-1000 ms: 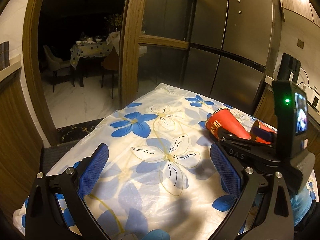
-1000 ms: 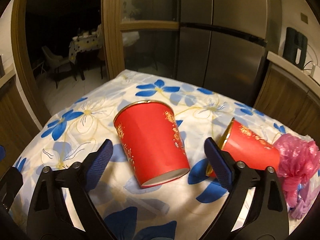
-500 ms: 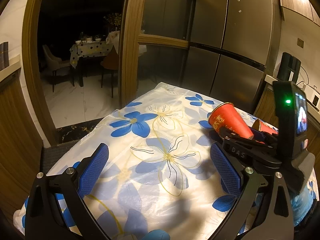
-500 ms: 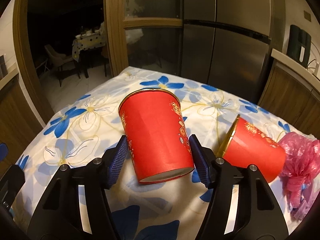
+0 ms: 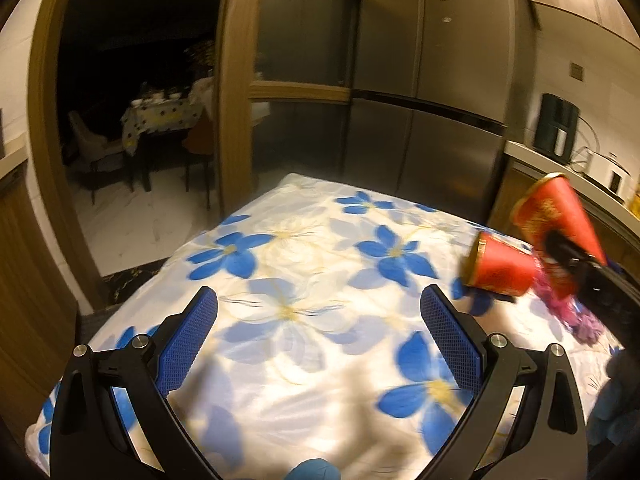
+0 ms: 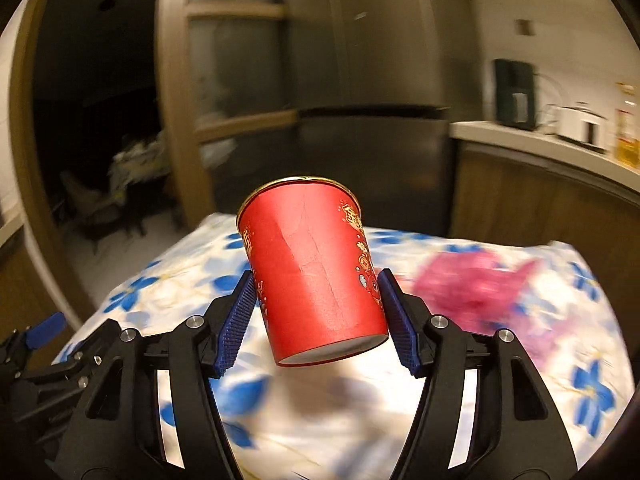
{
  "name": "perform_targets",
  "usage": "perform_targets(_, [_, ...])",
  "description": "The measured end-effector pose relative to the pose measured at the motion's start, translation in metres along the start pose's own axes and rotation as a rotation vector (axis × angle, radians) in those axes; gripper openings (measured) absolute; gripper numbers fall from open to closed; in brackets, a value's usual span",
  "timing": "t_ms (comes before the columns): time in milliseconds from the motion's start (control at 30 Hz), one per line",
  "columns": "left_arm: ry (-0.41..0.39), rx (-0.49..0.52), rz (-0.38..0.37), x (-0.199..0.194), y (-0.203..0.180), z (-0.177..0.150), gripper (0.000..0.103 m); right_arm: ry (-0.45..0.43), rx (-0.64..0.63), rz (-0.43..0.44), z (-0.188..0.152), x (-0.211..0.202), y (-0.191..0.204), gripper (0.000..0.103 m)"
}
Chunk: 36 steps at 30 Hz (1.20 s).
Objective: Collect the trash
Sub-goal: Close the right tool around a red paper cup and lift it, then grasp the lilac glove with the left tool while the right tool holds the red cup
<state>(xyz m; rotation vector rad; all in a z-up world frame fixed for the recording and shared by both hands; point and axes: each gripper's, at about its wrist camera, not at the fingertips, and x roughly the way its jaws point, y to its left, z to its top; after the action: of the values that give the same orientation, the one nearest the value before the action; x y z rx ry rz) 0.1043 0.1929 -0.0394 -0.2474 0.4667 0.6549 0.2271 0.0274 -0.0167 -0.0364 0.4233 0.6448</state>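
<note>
My right gripper (image 6: 316, 292) is shut on a red paper cup (image 6: 312, 272) and holds it in the air above the flowered tablecloth (image 6: 340, 408). The held cup also shows at the right of the left wrist view (image 5: 556, 220), clamped by the right gripper. A second red cup (image 5: 500, 268) lies on its side on the cloth. A pink plastic bag (image 6: 476, 284) lies beside it, also in the left wrist view (image 5: 568, 308). My left gripper (image 5: 320, 312) is open and empty over the near part of the cloth.
A steel fridge (image 5: 432, 80) stands behind the table. A wooden door frame (image 5: 228, 92) opens onto a dark dining room on the left. A counter (image 6: 540, 152) with appliances runs along the right.
My right gripper closed on the red cup and lifted it off the cloth, moving right. The left gripper's view swung a little right, and the second cup and pink bag came into it.
</note>
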Motion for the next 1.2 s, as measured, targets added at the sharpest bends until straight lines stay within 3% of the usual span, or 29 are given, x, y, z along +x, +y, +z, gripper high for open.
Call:
perform_targets(233, [-0.012,0.057,-0.086,-0.009,-0.047,-0.007,0.097,-0.029,0.105,-0.156,-0.017,-0.040,-0.063,0.062])
perform_targets(633, [-0.047,0.174,-0.233,-0.023,-0.130,-0.021,0.097,-0.079,0.173,-0.271,-0.038,-0.082,-0.112,0.062])
perform_targets(800, [-0.035,0.208,-0.320,-0.019,-0.166,-0.027,0.097,-0.112,0.213,-0.336,-0.040,-0.100,-0.137,0.062])
perform_targets(1200, [0.018,0.277,-0.434,0.000,-0.245,-0.041,0.093,-0.136,0.268,-0.400,-0.049,-0.120,-0.176,0.062])
